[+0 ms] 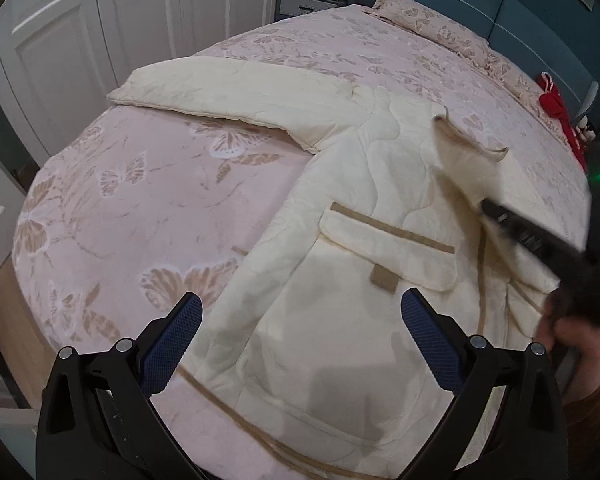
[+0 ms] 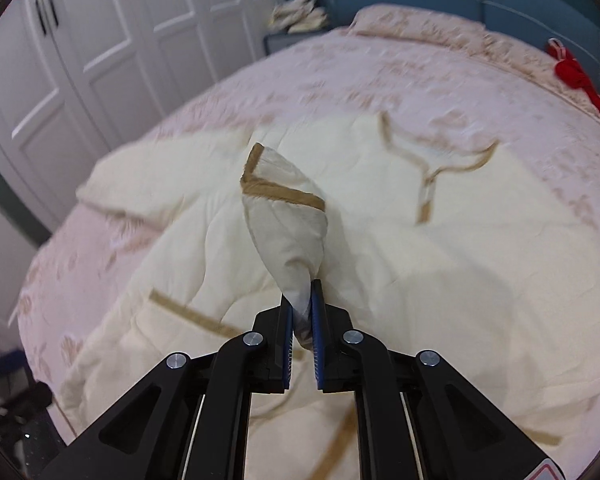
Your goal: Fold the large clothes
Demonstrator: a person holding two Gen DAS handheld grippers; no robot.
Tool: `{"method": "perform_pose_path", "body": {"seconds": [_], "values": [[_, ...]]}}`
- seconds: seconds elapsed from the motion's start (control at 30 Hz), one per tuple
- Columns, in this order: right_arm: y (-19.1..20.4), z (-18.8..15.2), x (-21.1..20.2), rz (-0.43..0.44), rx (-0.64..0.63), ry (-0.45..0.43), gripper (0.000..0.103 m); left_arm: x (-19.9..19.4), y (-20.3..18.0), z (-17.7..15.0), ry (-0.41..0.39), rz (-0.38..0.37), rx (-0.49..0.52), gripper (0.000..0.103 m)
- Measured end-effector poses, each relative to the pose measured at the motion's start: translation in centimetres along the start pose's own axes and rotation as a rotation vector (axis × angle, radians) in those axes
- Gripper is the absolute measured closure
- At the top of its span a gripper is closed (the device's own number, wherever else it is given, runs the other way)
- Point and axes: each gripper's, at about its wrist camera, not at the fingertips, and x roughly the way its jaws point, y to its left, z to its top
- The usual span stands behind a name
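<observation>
The right gripper (image 2: 302, 304) pinches only a thin tan-trimmed corner of the cream quilted robe (image 2: 380, 240), which could slip free above the robe's chest pocket (image 1: 388, 248), while the left gripper (image 1: 302, 320) hangs wide and empty.

The robe (image 1: 380, 184) is soft quilted cream cloth, matt, edged with tan trim. Under it, the bedspread (image 1: 172, 200) is smooth pink fabric with a faint sheen on its butterfly pattern. Beside the bed, the wardrobe doors (image 1: 112, 20) look painted, satin white. The left gripper (image 1: 300, 320) is matt black plastic with textured blue pads (image 1: 172, 344) and shiny metal bolts.
</observation>
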Motion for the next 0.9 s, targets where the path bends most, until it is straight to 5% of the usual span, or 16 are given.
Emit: {"method": "perform_pose_path", "body": {"seconds": [0.13, 0.2, 0.33, 0.5, 0.6, 0.73, 0.83, 0.9], "values": [[0.9, -1.5, 1.8, 0.027, 0.008, 0.047, 0.069, 2.0, -0.5, 1.3, 0.028, -0.126, -0.023, 0.005], [0.9, -2.2, 0.3, 0.045, 0.027, 0.02, 0.047, 3.8, -1.1, 2.2, 0.063, -0.208, -0.051, 0.005], [-0.8, -4.1, -4.4, 0.048, 0.063, -0.075, 0.042, 7.4, -3.2, 3.7, 0.13, -0.341, -0.115, 0.005], [-9.4, -8.1, -8.2, -0.052, 0.307, -0.079, 0.042, 12.3, -6.5, 4.3, 0.225, -0.434, -0.184, 0.009], [-15.9, -10.5, -9.5, -0.104, 0.509, -0.085, 0.042, 13.4, -7.9, 4.5, 0.234, -0.426, -0.187, 0.028], [-23.0, -12.1, -10.3, -0.116, 0.728, -0.132, 0.042, 13.7, -8.8, 5.2, 0.246, -0.422, -0.161, 0.085], [-26.3, -11.8, -9.2, -0.085, 0.838, -0.155, 0.046, 12.9, -8.4, 6.1, 0.209, -0.421, -0.142, 0.095], [-27.5, -11.5, -8.4, -0.061, 0.876, -0.156, 0.062, 11.9, -8.0, 7.0, 0.16, -0.398, -0.122, 0.096]]}}
